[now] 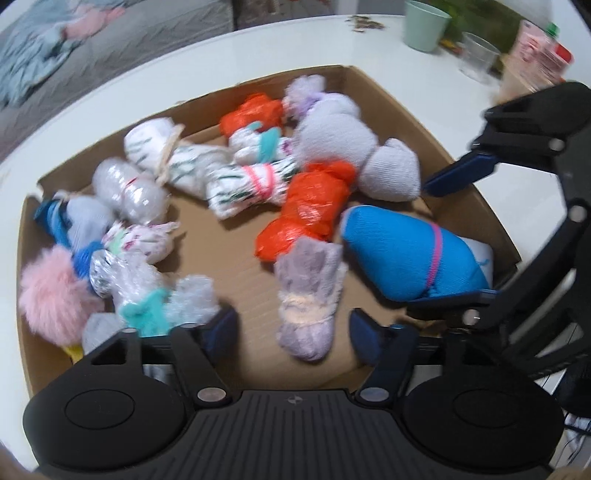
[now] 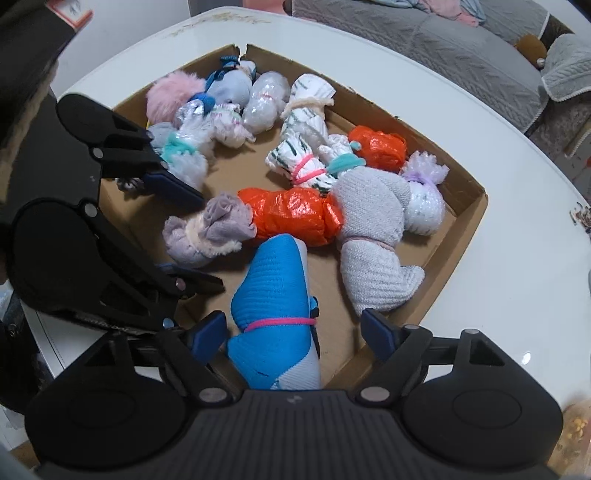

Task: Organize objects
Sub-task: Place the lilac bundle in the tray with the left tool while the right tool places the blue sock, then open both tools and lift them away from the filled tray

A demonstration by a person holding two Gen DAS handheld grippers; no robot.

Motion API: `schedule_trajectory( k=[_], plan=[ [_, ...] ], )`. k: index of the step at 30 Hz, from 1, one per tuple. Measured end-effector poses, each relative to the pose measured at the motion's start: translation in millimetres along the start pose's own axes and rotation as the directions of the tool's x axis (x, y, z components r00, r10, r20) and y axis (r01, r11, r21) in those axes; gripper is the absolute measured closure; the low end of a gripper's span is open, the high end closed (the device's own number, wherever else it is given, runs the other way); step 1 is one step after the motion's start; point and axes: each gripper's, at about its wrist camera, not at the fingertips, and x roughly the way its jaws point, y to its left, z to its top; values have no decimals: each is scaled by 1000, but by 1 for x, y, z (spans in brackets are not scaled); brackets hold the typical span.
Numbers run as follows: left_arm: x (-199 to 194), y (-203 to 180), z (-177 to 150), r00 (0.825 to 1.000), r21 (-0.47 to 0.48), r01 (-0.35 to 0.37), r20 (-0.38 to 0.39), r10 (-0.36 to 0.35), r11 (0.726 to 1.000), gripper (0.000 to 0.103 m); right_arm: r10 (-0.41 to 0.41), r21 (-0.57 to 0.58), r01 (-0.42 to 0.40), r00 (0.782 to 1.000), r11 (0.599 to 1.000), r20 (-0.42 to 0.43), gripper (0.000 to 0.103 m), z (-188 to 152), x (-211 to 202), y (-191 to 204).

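A shallow cardboard box (image 1: 476,206) on a white table holds several tied sock and bag bundles. My left gripper (image 1: 293,332) is open, low in the box, with a lavender sock bundle (image 1: 310,306) lying between its fingers, untouched by the pads. The right gripper (image 2: 293,336) is open around a blue sock bundle (image 2: 273,295) tied with a pink band; it rests on the box floor with a gap on its right side. An orange bag bundle (image 2: 291,214) and a grey knit sock (image 2: 369,221) lie just beyond. In the right wrist view the left gripper (image 2: 210,242) straddles the lavender sock bundle (image 2: 207,229).
A pink pompom (image 1: 48,295), clear wrapped bundles and striped white bundles (image 1: 192,166) fill the box's left and far side. On the table (image 1: 258,48) behind stand a green cup (image 1: 424,26), a clear glass (image 1: 478,55) and a carton (image 1: 543,55). A grey sofa (image 2: 461,48) lies beyond.
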Motion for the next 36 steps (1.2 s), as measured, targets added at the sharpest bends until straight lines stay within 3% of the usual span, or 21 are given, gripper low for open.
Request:
schedule_trajectory(
  k=[9,14,20,24,36],
  plan=[
    [-21,0,0,1000,-35,-12,12,12,999,18,-17,15,17,999,1000,38,5,1,-18,-4],
    [-41,-5,0,996,-44,-69,50,72,997,13,-14,39,11,997,999,76,1,2,-28,-6],
    [-64,-8,1,978,-52,-195,72,198,980,1,-25,50,19,993,999,113,1,3,-36,-7],
    [-75,-1,0,978,-99,-182,81,190,978,1,-18,49,12,992,999,127,1,4,-39,-6],
    [-94,17,-16,964,-198,-239,72,257,951,1,-20,73,7,985,997,171,1,12,-45,0]
  ],
)
